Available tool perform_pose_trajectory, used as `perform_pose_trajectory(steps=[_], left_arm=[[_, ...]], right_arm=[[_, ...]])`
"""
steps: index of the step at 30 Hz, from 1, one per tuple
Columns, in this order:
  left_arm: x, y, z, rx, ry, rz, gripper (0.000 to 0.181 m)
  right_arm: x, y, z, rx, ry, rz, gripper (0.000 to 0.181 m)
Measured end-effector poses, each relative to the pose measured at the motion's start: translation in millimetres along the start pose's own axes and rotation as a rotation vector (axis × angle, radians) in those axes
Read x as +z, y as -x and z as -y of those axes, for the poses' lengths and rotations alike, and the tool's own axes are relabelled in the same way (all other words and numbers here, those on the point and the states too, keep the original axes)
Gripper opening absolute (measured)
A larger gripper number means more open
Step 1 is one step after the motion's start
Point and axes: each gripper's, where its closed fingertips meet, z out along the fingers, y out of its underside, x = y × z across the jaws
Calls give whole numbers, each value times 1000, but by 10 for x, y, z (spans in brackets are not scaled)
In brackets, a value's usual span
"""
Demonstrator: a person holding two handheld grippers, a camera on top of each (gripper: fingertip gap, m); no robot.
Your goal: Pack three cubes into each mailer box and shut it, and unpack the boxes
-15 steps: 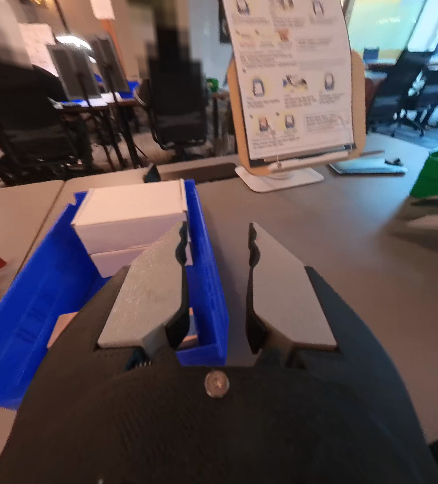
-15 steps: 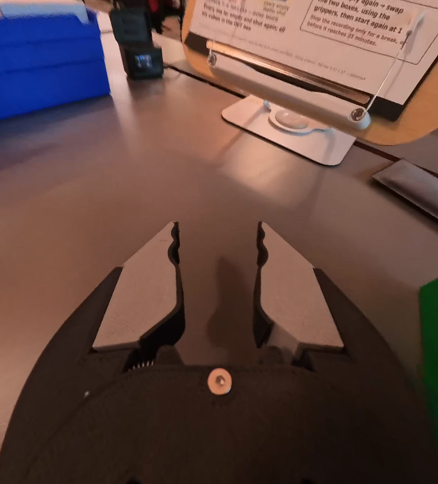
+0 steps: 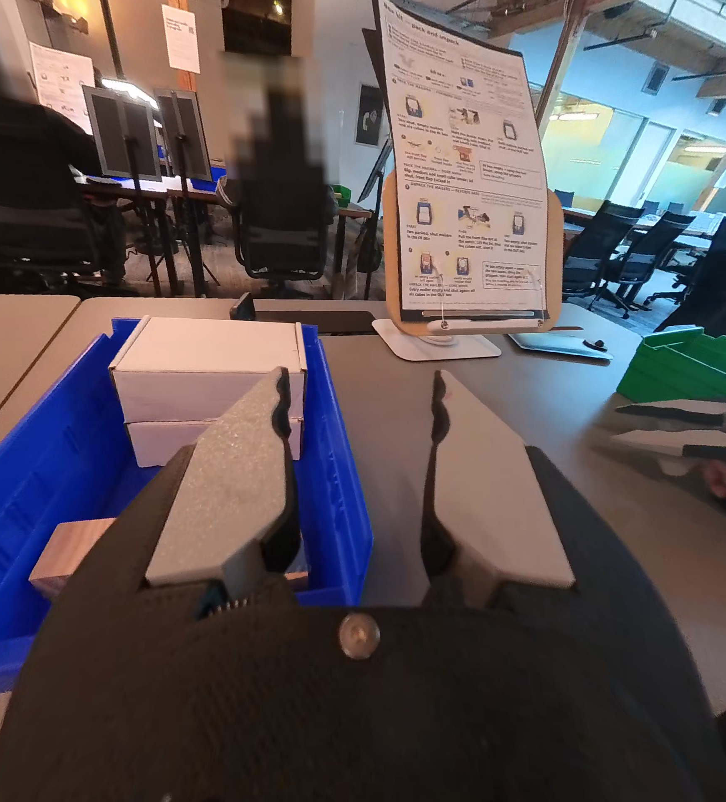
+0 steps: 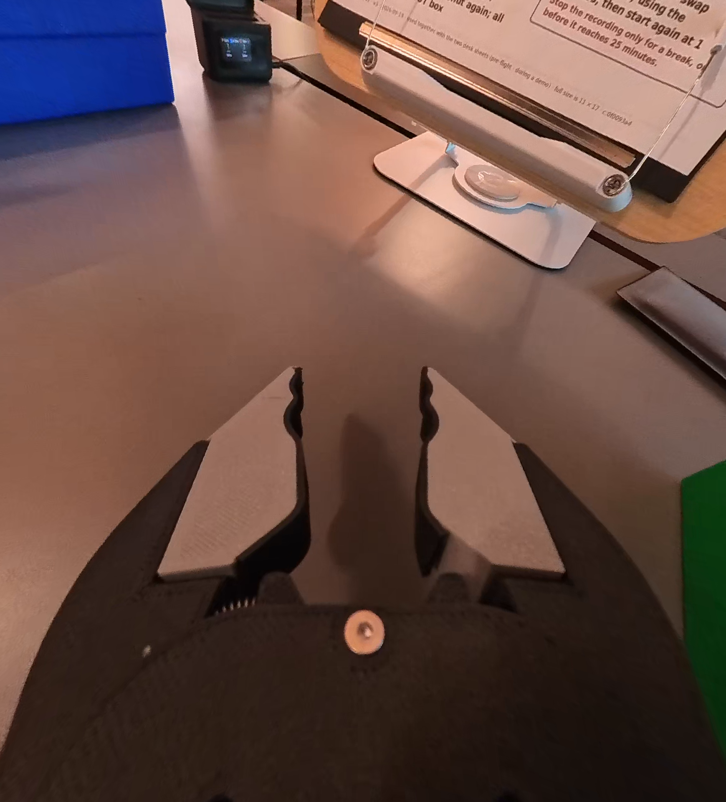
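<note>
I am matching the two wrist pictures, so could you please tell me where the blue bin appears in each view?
Left wrist view: the blue bin fills the lower left, holding two stacked white mailer boxes and a wooden cube.
Right wrist view: only a corner of the blue bin shows, at the top left.
Shared landmark: the white base of the document stand, on the table to the right of the bin.
</note>
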Motion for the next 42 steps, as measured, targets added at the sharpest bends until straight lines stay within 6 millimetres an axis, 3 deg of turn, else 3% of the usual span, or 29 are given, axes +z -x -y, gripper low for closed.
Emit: perform_pose_trajectory(steps=[14, 42], left_arm=[[115, -48, -175, 38, 78, -8, 64], [131, -68, -210, 35, 91, -23, 64]], right_arm=[[-2, -36, -8, 10, -1, -1, 50], [7, -41, -32, -28, 14, -21, 45]])
